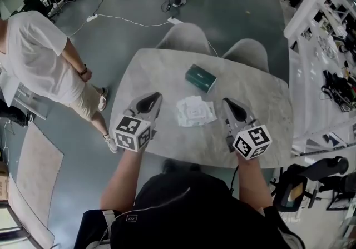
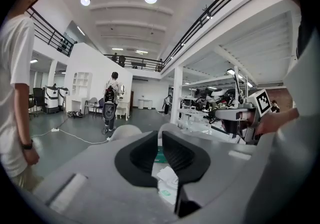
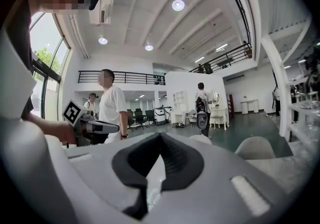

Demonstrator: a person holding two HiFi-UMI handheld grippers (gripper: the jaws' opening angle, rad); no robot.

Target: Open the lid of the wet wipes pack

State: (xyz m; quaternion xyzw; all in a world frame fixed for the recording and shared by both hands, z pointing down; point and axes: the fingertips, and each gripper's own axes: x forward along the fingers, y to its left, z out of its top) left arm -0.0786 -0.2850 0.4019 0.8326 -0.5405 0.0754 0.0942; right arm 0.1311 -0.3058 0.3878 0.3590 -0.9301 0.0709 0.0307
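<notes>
The crumpled white wet wipes pack (image 1: 196, 111) lies between our tongs — left tongs (image 1: 150, 101) barely apart, empty; right tongs (image 1: 232, 108) closed, slightly nearer.

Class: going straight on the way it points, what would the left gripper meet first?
Likely the dark green box, seen ahead of the left gripper; the white wipes pack lies lower. Height is unclear: it may pass over both.
</notes>
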